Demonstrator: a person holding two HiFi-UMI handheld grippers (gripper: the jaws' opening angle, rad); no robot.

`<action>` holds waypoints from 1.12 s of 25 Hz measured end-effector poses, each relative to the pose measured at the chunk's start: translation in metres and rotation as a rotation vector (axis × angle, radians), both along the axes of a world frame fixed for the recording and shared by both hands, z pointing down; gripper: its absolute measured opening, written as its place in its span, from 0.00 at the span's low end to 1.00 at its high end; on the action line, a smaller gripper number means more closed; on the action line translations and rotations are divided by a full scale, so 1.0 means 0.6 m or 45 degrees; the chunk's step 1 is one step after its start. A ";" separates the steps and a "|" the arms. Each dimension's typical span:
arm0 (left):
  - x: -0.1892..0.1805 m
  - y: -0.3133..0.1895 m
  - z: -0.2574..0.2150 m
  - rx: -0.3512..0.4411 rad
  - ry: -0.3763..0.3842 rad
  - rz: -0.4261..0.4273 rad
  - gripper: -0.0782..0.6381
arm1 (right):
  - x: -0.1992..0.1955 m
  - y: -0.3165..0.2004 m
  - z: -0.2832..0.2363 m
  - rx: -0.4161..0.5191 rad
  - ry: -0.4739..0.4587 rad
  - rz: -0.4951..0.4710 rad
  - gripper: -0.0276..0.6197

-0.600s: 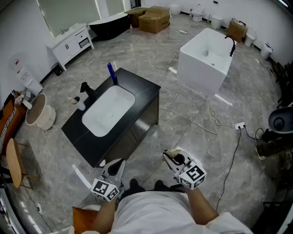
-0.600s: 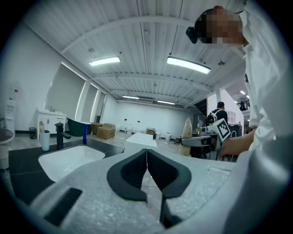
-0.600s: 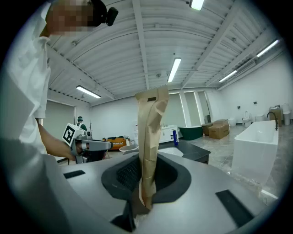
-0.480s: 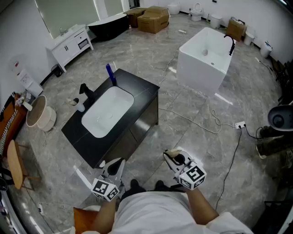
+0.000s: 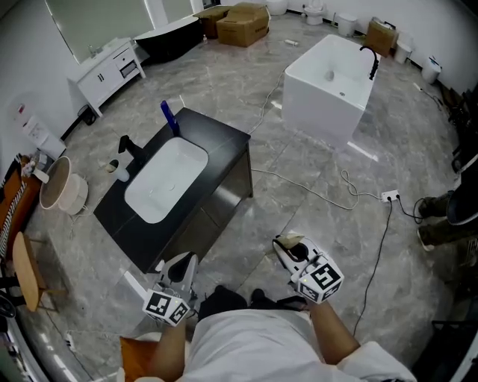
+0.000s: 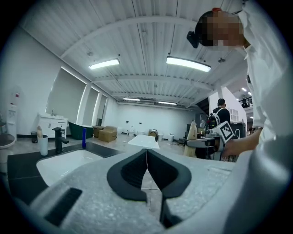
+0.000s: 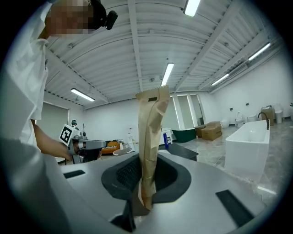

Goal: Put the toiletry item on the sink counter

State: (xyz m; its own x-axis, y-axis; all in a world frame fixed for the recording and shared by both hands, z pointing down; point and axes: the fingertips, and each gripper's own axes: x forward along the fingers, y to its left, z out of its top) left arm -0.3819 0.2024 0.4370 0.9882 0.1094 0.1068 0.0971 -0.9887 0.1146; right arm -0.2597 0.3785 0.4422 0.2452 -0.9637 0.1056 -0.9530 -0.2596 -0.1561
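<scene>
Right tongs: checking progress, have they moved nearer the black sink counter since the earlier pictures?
No. The right tongs, holding a tan paper sachet, are no closer to the black sink counter.

No words, brands or numbers are legible anywhere, only wordless black-and-white square markers on the left hand-held gripper [image 5: 183, 262] and right hand-held gripper [image 5: 286, 246].

Wooden seat [image 5: 20, 265] half off-frame, left

Grey marble floor [image 5: 224, 97], white freestanding bathtub [image 5: 328, 82], white cabinet [image 5: 104, 71], cardboard boxes [image 5: 243, 22], ceiling strip lights [image 6: 188, 64]
</scene>
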 end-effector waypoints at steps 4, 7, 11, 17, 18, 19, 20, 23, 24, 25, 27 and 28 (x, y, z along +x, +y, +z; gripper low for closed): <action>0.018 0.009 0.016 -0.021 -0.029 0.003 0.13 | 0.038 0.035 0.006 0.006 -0.030 0.096 0.12; 0.044 0.011 0.028 -0.036 -0.040 0.016 0.13 | 0.068 0.049 0.019 -0.011 -0.045 0.142 0.12; 0.091 0.002 0.037 -0.059 -0.045 0.040 0.13 | 0.108 0.050 0.029 -0.023 -0.072 0.187 0.12; 0.175 -0.009 0.048 -0.091 -0.046 0.069 0.13 | 0.187 0.037 0.034 -0.031 -0.087 0.216 0.12; 0.191 -0.014 0.050 -0.103 -0.049 0.067 0.13 | 0.203 0.031 0.032 -0.032 -0.087 0.212 0.12; 0.208 -0.019 0.052 -0.113 -0.049 0.066 0.13 | 0.220 0.026 0.030 -0.035 -0.083 0.207 0.12; 0.226 -0.024 0.054 -0.122 -0.049 0.068 0.13 | 0.238 0.021 0.028 -0.039 -0.078 0.205 0.12; 0.282 -0.044 0.062 -0.163 -0.046 0.070 0.13 | 0.297 0.007 0.022 -0.059 -0.076 0.215 0.12; 0.301 -0.053 0.065 -0.181 -0.044 0.069 0.13 | 0.317 0.003 0.020 -0.066 -0.080 0.219 0.12; 0.320 -0.062 0.066 -0.199 -0.042 0.068 0.13 | 0.335 -0.003 0.017 -0.075 -0.082 0.221 0.12; 0.359 -0.078 0.066 -0.229 -0.033 0.070 0.13 | 0.372 -0.013 0.007 -0.095 -0.072 0.222 0.12; 0.379 -0.085 0.065 -0.238 -0.027 0.076 0.13 | 0.391 -0.019 0.000 -0.104 -0.059 0.223 0.12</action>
State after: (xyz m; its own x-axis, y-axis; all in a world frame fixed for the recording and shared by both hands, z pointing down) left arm -0.1544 0.1517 0.4759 0.9771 0.1879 0.1001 0.1508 -0.9425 0.2981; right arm -0.0253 0.3670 0.4420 0.4014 -0.8945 0.1968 -0.8845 -0.4343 -0.1701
